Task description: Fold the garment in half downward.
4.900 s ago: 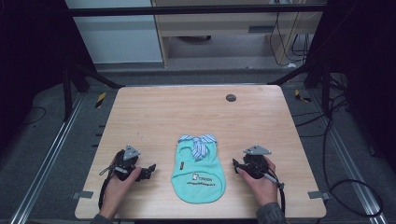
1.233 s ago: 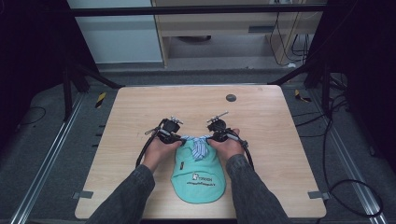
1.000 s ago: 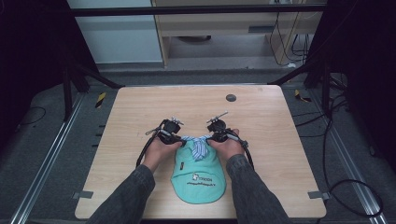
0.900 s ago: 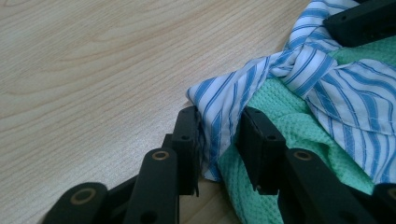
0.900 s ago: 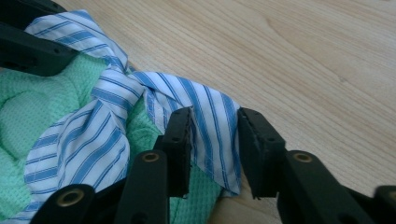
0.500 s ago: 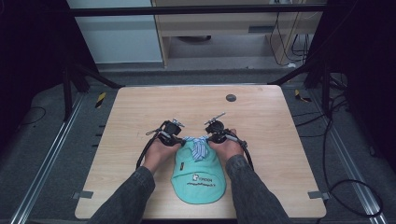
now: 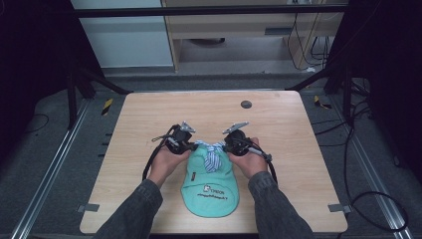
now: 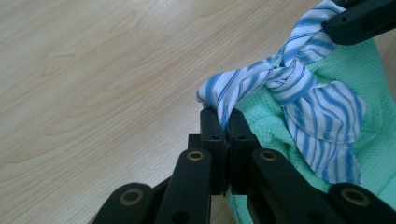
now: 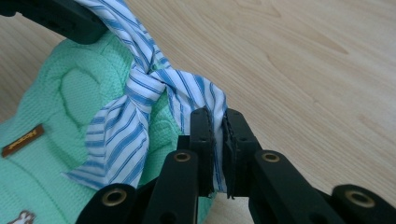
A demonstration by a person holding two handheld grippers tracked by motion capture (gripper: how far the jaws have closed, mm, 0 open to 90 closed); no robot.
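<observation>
Bib (image 7: 211, 185) of mint-green knit lies flat near the front edge of the pale wooden desk (image 7: 149, 112), its blue-and-white striped tie (image 8: 299, 79) knotted at the top. The left tool (image 8: 223, 122) is clamped tight on the tie's left end; the right tool (image 9: 215, 122) pinches the right end between nearly closed jaws. Both hands sit either side of the knot. A small dark disc (image 7: 246, 104) rests near the desk's far edge.

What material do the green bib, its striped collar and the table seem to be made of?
Green bib: seemingly knitted mesh fabric, matte, with a fine dotted texture. Striped collar: thin woven cloth, probably cotton, creased and knotted. Table: pale wood or wood-look laminate, smooth, with grain lines.
</observation>
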